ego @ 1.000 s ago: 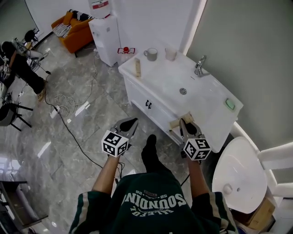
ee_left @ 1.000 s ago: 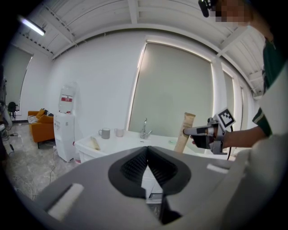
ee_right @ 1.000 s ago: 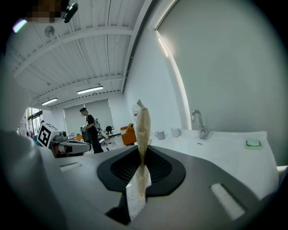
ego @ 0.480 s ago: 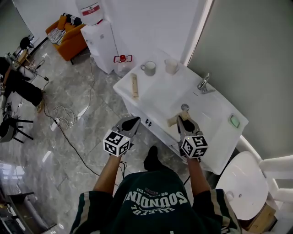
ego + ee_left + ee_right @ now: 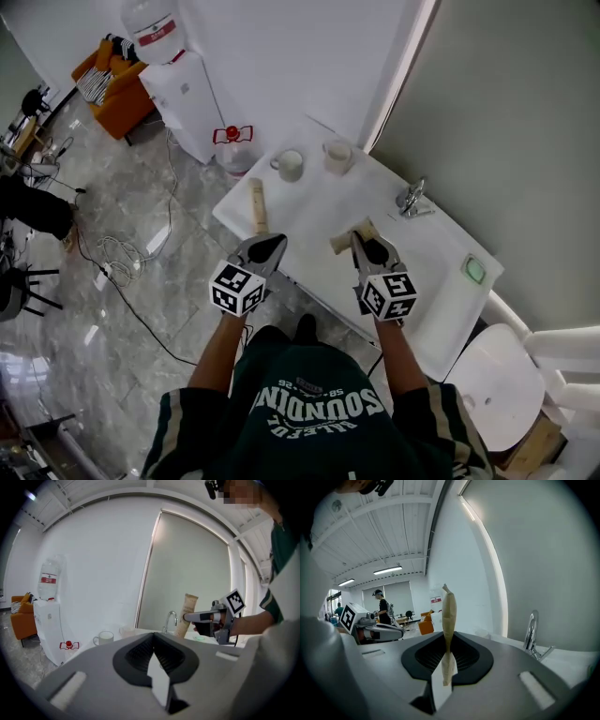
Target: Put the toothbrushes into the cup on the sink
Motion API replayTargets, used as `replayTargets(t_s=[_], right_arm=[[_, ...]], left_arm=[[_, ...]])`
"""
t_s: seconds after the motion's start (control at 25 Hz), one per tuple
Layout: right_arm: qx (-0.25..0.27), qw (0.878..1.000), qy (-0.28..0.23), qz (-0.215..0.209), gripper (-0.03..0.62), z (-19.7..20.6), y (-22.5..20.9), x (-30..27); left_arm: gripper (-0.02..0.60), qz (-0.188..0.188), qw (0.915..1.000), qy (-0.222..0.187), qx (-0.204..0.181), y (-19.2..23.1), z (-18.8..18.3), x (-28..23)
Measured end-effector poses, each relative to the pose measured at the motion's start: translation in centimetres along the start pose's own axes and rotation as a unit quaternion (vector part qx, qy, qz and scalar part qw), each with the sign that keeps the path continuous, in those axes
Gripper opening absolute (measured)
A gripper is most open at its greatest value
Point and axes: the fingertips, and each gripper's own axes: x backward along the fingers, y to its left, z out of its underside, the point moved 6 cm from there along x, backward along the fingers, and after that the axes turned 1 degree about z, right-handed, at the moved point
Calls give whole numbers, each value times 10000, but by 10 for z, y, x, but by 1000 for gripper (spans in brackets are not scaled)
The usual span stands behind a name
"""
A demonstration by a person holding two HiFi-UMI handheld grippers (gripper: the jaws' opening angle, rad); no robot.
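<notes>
Head view: mug (image 5: 288, 165) and cup (image 5: 337, 157) look empty; right gripper (image 5: 360, 238) clamps a wrapped toothbrush (image 5: 341, 243); left gripper (image 5: 277, 244) closed.

The room is bright and even. Long ceiling lamps (image 5: 386, 570) glow in the right gripper view, and a bright strip (image 5: 403, 66) runs down the wall. The shiny floor (image 5: 112, 309) shows white glare. Both gripper views bend round, with black corners. Things nearest the lens look soft, maybe out of focus.
</notes>
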Motion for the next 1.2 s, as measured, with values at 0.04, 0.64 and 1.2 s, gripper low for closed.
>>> replayTargets(t_s=[0.04,0.64,1.2], right_arm=[[-12,10000,-4,42,43,-2,-4,-5],[-277,9951,51,945,43,-16,-40,-97],[-335,9927,199,1142,43,-24,-81,-174]], left_arm=[[51,70,10000,19,-26,4,-4,-9],[51,1174,9923,302,-248,103,-44,-118],[51,1235,9914,433,57,157,-34,-155]])
